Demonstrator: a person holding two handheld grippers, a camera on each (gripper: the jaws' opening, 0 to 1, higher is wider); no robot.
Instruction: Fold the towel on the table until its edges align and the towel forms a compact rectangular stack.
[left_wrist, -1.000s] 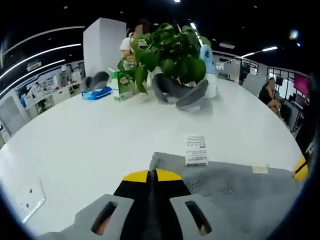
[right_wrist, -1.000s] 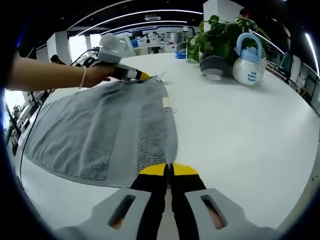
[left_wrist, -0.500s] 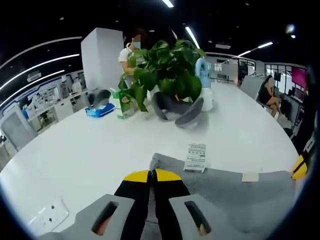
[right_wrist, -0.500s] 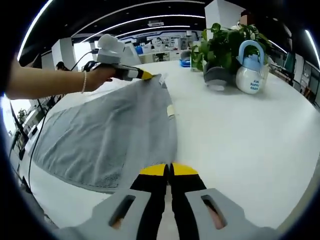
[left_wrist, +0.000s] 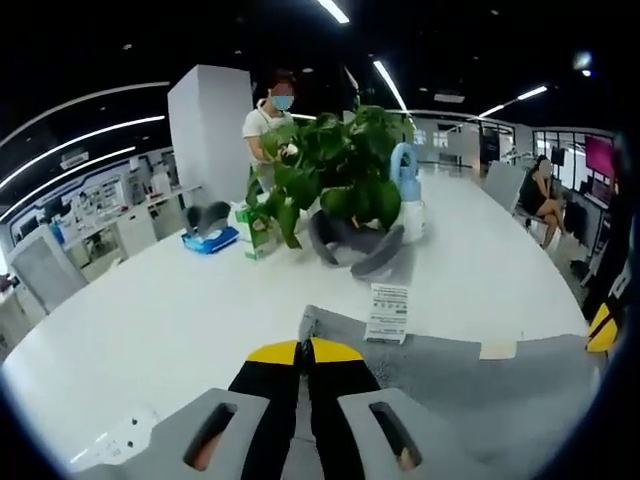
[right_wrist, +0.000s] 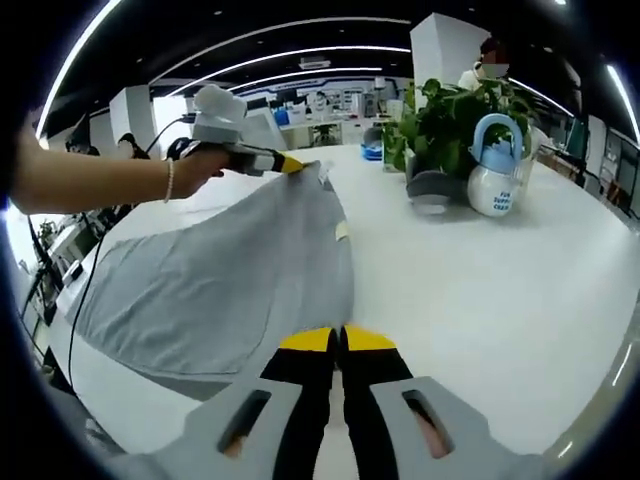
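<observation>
A big open office with strip lights overhead, and under my hands a wide white desk (right_wrist: 500, 290). At its far side stand a leafy plant (left_wrist: 335, 170), a white-and-blue kettle (right_wrist: 495, 160) and a small green carton (left_wrist: 250, 215); a person stands behind the plant.

The grey towel (right_wrist: 230, 280) is off the desk along one edge, strung between my two grippers. My right gripper (right_wrist: 338, 340) has its fingers closed on the near corner, the cloth running away from the yellow tips. My left gripper (left_wrist: 303, 352) is likewise pinched shut on the far corner, with the white care label (left_wrist: 387, 312) just beyond the tips; in the right gripper view the left gripper (right_wrist: 285, 162) sits at the towel's top corner with my hand (right_wrist: 195, 165) behind it. The rest of the towel sags in a broad belly toward the desk's edge.

I judge it soft, light terry: it has no stiffness, so it drapes and will fold wherever it is let down. It grips well and is not fragile, though a thin pinch could creep out. The corners are the right places to hold, keeping the edge taut between them, so the hanging half lays over evenly and edges meet.
</observation>
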